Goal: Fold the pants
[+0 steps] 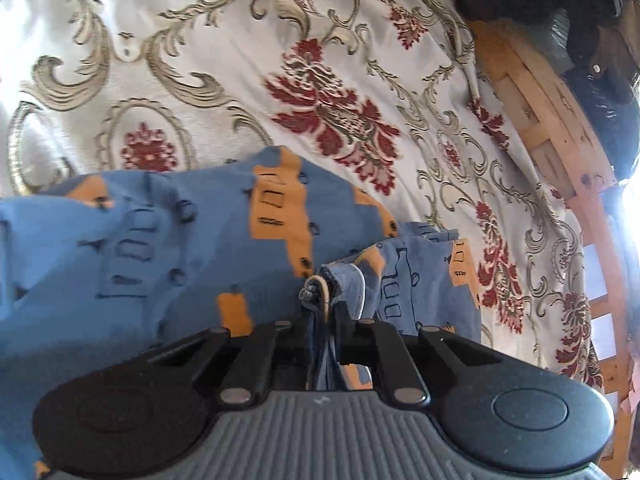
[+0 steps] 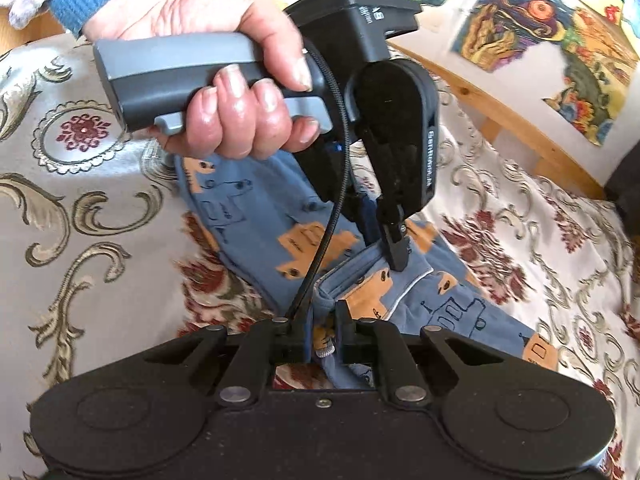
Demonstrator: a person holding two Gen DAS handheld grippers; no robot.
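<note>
On the cream bed cover (image 1: 200,60) with woven red-and-gold floral relief lie the soft blue knit pants (image 1: 160,240) printed with orange blocks, their bunched hems clamped by the black left tongs (image 1: 326,316) and the black right tongs (image 2: 320,332).

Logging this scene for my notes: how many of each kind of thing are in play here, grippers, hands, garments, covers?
Grippers: 2, left gripper and right gripper
Hands: 1, the hand on the left gripper's handle
Garments: 1, blue pants
Covers: 1, patterned bedspread
Total: 5
</note>
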